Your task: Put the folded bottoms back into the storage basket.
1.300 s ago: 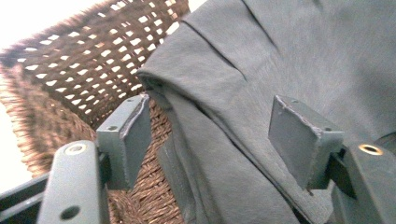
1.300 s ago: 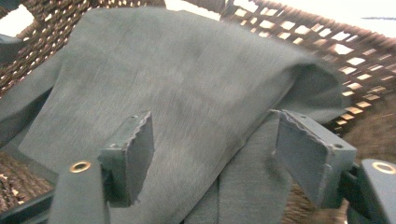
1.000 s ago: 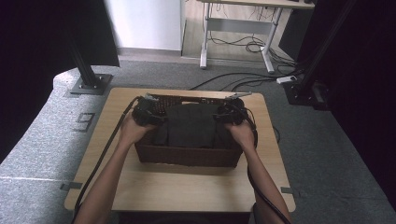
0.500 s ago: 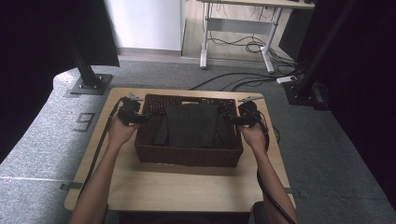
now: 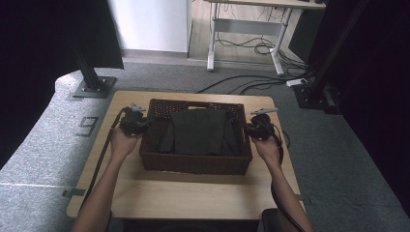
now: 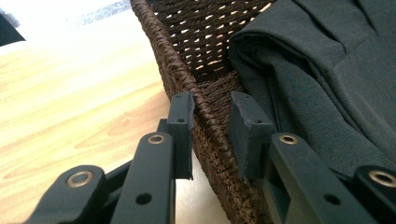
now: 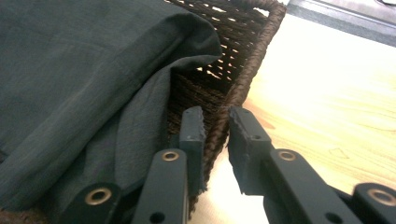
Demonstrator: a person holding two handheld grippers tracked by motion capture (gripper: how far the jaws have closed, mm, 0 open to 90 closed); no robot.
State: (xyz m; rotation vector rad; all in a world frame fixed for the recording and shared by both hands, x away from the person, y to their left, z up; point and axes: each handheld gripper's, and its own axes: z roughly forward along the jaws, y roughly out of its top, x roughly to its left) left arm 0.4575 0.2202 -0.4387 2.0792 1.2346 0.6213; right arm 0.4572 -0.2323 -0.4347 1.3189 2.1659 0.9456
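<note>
A dark brown woven basket (image 5: 193, 165) stands on the wooden table, with a folded dark grey cloth (image 5: 198, 131) lying in it. My left gripper (image 5: 141, 124) sits at the basket's left wall and my right gripper (image 5: 250, 129) at its right wall. In the left gripper view the jaws (image 6: 210, 116) straddle the woven rim (image 6: 187, 70), one pad outside, one inside next to the cloth (image 6: 327, 70). In the right gripper view the jaws (image 7: 215, 126) straddle the rim (image 7: 247, 70) the same way, beside the cloth (image 7: 84, 70). Both pairs of jaws have just been closing and now pinch the wall.
The light wooden table (image 5: 193, 198) has bare room in front of the basket and narrow strips at either side. Black stand bases (image 5: 92, 87) sit on the grey floor beyond the table's far corners. Cables trail from both grippers.
Both hands moved from above the basket outward to its left and right walls and sank a little. Each gripper's jaws closed onto the wall there.
</note>
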